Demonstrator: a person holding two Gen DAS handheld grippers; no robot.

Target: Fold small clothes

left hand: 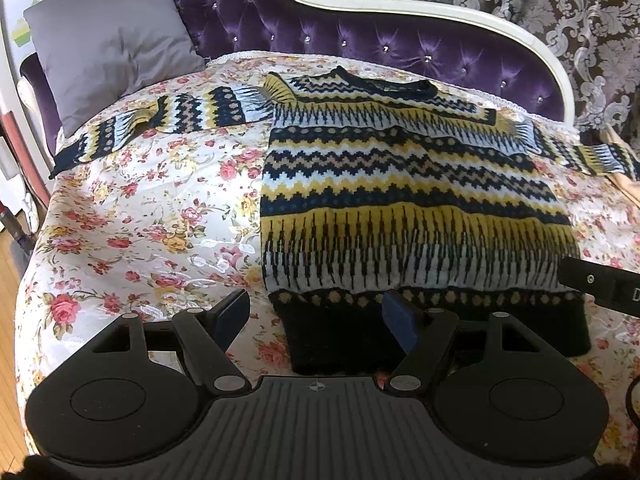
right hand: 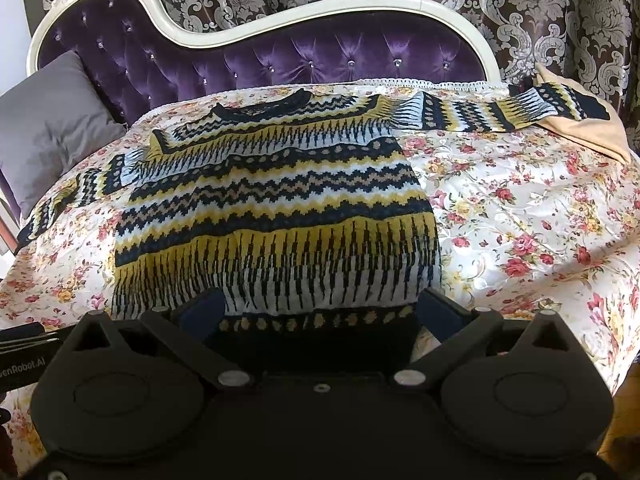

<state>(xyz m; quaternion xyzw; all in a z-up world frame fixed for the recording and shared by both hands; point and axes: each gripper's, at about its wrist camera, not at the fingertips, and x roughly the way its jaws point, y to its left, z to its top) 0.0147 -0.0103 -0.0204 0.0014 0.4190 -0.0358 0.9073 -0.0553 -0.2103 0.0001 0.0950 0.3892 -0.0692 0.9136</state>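
A knitted sweater (left hand: pixel 404 184) in navy, yellow and white bands lies flat on the floral bedspread (left hand: pixel 140 208), both sleeves spread sideways and its dark hem nearest me. My left gripper (left hand: pixel 316 312) stands open over the hem's left corner, one pad on the bedspread side and one above the hem, nothing pinched. In the right wrist view the same sweater (right hand: pixel 276 208) fills the middle. My right gripper (right hand: pixel 320 312) is open too, its fingers straddling the right half of the hem without pressing it. Its black body (left hand: pixel 600 284) shows at the right edge of the left wrist view.
A grey pillow (left hand: pixel 108 44) leans at the left against the purple tufted headboard (left hand: pixel 360 40) with a white frame. A tan cushion (right hand: pixel 584 128) lies under the right sleeve's end. Patterned curtains hang behind. Wooden floor (left hand: pixel 10 300) shows beyond the bed's left edge.
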